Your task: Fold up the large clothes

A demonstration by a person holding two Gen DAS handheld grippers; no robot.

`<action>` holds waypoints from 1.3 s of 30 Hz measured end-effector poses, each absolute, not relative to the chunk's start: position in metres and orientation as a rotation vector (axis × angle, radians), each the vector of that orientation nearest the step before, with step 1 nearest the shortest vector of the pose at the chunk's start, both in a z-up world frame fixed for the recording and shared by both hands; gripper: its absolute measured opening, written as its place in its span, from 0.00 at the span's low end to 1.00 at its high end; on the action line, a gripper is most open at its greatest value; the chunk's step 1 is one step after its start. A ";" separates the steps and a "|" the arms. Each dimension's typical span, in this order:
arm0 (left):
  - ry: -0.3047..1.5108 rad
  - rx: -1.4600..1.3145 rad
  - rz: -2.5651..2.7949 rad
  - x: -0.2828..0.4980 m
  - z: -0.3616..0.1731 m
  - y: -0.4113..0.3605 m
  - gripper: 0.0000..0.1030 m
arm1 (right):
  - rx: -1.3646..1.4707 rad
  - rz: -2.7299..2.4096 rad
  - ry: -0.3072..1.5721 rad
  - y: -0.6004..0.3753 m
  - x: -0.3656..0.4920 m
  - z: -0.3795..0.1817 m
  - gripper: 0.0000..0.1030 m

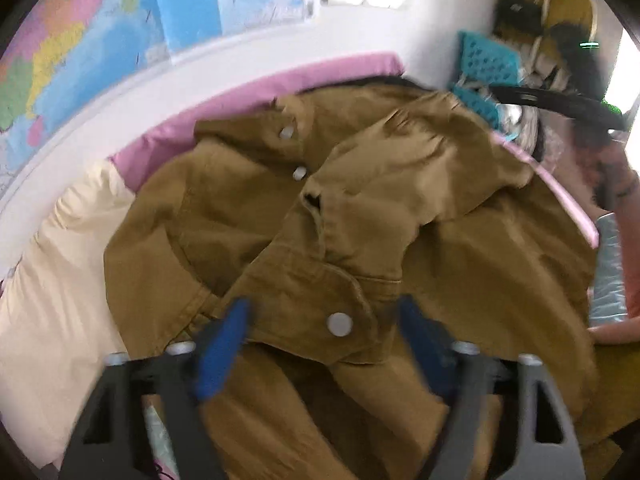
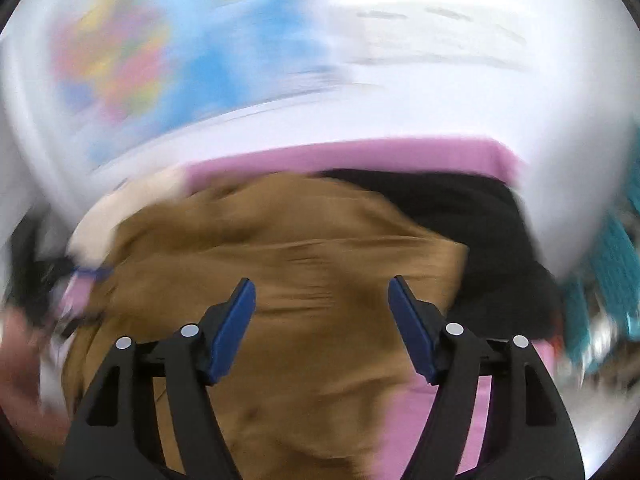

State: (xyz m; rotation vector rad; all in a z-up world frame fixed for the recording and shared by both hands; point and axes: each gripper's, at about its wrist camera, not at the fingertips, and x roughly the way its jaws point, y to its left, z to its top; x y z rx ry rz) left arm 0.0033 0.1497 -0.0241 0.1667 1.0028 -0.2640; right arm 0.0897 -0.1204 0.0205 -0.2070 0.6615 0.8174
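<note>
A large tan jacket [image 1: 360, 208] with white snap buttons lies rumpled on a pink sheet [image 1: 248, 96]. My left gripper [image 1: 324, 320] is open just above a cuff with a white snap [image 1: 340, 324]; its blue fingers [image 1: 224, 344] stand on either side of the cuff. My right gripper [image 2: 322, 300] is open and empty above the jacket's plain tan cloth [image 2: 304, 264]. The right wrist view is heavily blurred. The pink sheet [image 2: 360, 160] shows beyond the jacket there.
A cream pillow [image 1: 60, 280] lies left of the jacket. A dark garment [image 2: 480, 220] lies at the jacket's far right. A world map [image 1: 100, 40] hangs on the white wall. Teal items and clutter [image 1: 488, 64] stand at the far right. A person's arm [image 1: 620, 184] shows at the right edge.
</note>
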 end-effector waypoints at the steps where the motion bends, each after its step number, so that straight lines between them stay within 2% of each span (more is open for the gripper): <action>1: 1.010 0.161 -0.261 0.006 -0.027 0.152 0.56 | -0.308 0.892 0.646 -0.094 0.072 0.015 0.69; 2: 1.006 0.160 -0.254 0.008 -0.028 0.154 0.45 | -0.377 0.930 0.633 -0.076 0.062 0.010 0.71; 4: 0.987 0.190 -0.220 0.010 -0.025 0.158 0.34 | -0.578 0.969 0.581 -0.029 0.036 -0.012 0.71; 6: 0.952 0.222 -0.193 0.009 -0.016 0.162 0.28 | -0.702 0.980 0.562 0.007 0.029 -0.032 0.64; 7: 0.936 0.248 -0.167 0.009 -0.011 0.162 0.23 | -0.730 0.981 0.558 0.013 0.028 -0.038 0.57; 8: 0.928 0.265 -0.151 0.006 -0.006 0.164 0.19 | -0.767 0.970 0.541 0.027 0.029 -0.046 0.45; 10: 0.902 0.291 -0.140 0.002 0.004 0.166 0.18 | -0.772 0.959 0.530 0.044 0.033 -0.054 0.27; 11: 0.899 0.294 -0.139 0.001 0.006 0.168 0.20 | -0.758 0.960 0.536 0.049 0.036 -0.056 0.11; 12: 0.901 0.300 -0.127 0.001 0.007 0.170 0.21 | -0.752 0.973 0.555 0.049 0.038 -0.058 0.04; 13: 0.905 0.295 -0.122 0.000 0.008 0.173 0.26 | -0.766 0.992 0.581 0.050 0.038 -0.061 0.04; 14: 0.909 0.268 -0.120 -0.001 0.008 0.178 0.36 | -0.802 0.997 0.583 0.049 0.034 -0.065 0.04; 16: 0.915 0.216 -0.116 -0.005 0.007 0.187 0.50 | -0.913 1.000 0.597 0.051 0.025 -0.077 0.04; 19: 0.904 0.139 -0.098 -0.020 0.006 0.202 0.51 | -0.934 1.003 0.644 0.046 0.022 -0.081 0.11; 21: 0.898 0.088 -0.104 -0.032 0.005 0.209 0.58 | -0.888 1.060 0.682 0.034 0.022 -0.069 0.26; 22: 0.897 0.067 -0.110 -0.042 0.004 0.212 0.65 | -0.854 1.072 0.665 0.028 0.021 -0.060 0.41; 23: 0.891 0.059 -0.110 -0.053 0.001 0.213 0.66 | -0.814 1.094 0.652 0.022 0.020 -0.051 0.49; 25: 0.905 0.041 -0.119 -0.068 -0.008 0.213 0.70 | -0.713 1.150 0.621 0.016 0.019 -0.027 0.47; 26: 0.915 0.032 -0.122 -0.073 -0.013 0.212 0.80 | -0.676 1.161 0.601 0.012 0.018 -0.020 0.48; 27: 0.929 0.020 -0.115 -0.081 -0.022 0.211 0.82 | -0.643 1.175 0.584 0.015 0.019 -0.014 0.48; 30: 0.984 -0.003 -0.105 -0.090 -0.043 0.209 0.82 | -0.624 1.195 0.552 0.042 0.020 -0.013 0.53; 31: 1.005 -0.003 -0.098 -0.092 -0.050 0.207 0.81 | -0.633 1.199 0.561 0.055 0.025 -0.018 0.51; 33: 1.047 0.012 -0.056 -0.093 -0.065 0.206 0.60 | -0.668 1.199 0.595 0.074 0.025 -0.032 0.42; 34: 1.057 0.000 -0.057 -0.093 -0.067 0.208 0.43 | -0.681 1.195 0.624 0.083 0.029 -0.040 0.29; 35: 1.051 -0.024 -0.064 -0.096 -0.065 0.212 0.26 | -0.690 1.198 0.644 0.089 0.030 -0.044 0.23; 36: 1.033 -0.033 -0.042 -0.099 -0.058 0.218 0.16 | -0.687 1.210 0.652 0.091 0.028 -0.045 0.21; 37: 1.015 -0.030 -0.002 -0.103 -0.049 0.225 0.09 | -0.676 1.224 0.655 0.089 0.024 -0.045 0.20; 39: 0.949 -0.076 0.060 -0.112 -0.021 0.250 0.08 | -0.667 1.221 0.643 0.089 0.027 -0.040 0.20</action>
